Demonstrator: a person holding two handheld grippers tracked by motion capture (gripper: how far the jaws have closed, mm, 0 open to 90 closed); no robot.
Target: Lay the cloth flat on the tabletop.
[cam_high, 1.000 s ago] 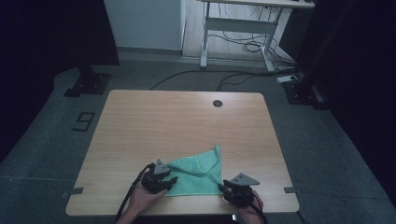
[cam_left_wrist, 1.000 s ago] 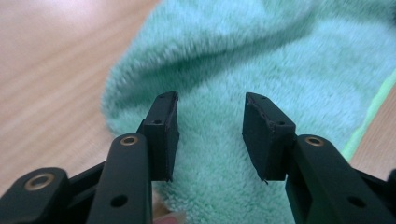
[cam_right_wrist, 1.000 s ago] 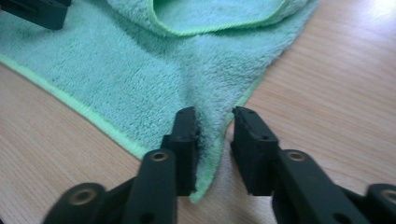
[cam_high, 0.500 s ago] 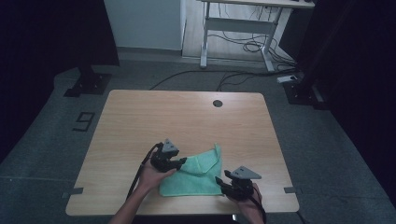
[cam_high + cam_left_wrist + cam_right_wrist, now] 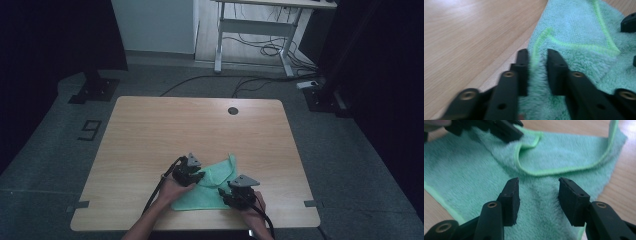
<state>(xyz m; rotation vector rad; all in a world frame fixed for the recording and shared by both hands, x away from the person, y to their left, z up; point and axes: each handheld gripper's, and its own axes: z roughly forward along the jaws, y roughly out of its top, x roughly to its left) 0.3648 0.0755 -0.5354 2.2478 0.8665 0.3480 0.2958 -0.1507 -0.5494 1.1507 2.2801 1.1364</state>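
A green terry cloth [image 5: 212, 192] lies crumpled near the front edge of the wooden table [image 5: 200, 125]. My left gripper [image 5: 194, 176] is at the cloth's left part. In the left gripper view its jaws are close together with a raised fold of the cloth [image 5: 579, 25] and its bright hem pinched between them [image 5: 537, 72]. My right gripper [image 5: 231, 196] rests over the cloth's right front part. Its jaws stand wide apart [image 5: 539, 197] above flat cloth [image 5: 574, 152] with nothing gripped. The left gripper [image 5: 506, 130] appears at the top left of the right gripper view, holding the fold.
A round dark grommet [image 5: 233, 110] sits near the table's far edge. On the floor, a tape mark [image 5: 90, 130] lies to the left, and a desk frame [image 5: 255, 45] with cables stands behind. Both forearms come in over the front edge.
My left gripper has moved forward and to the right, drawing the cloth's left edge up into a fold. The right gripper has shifted left onto the cloth.
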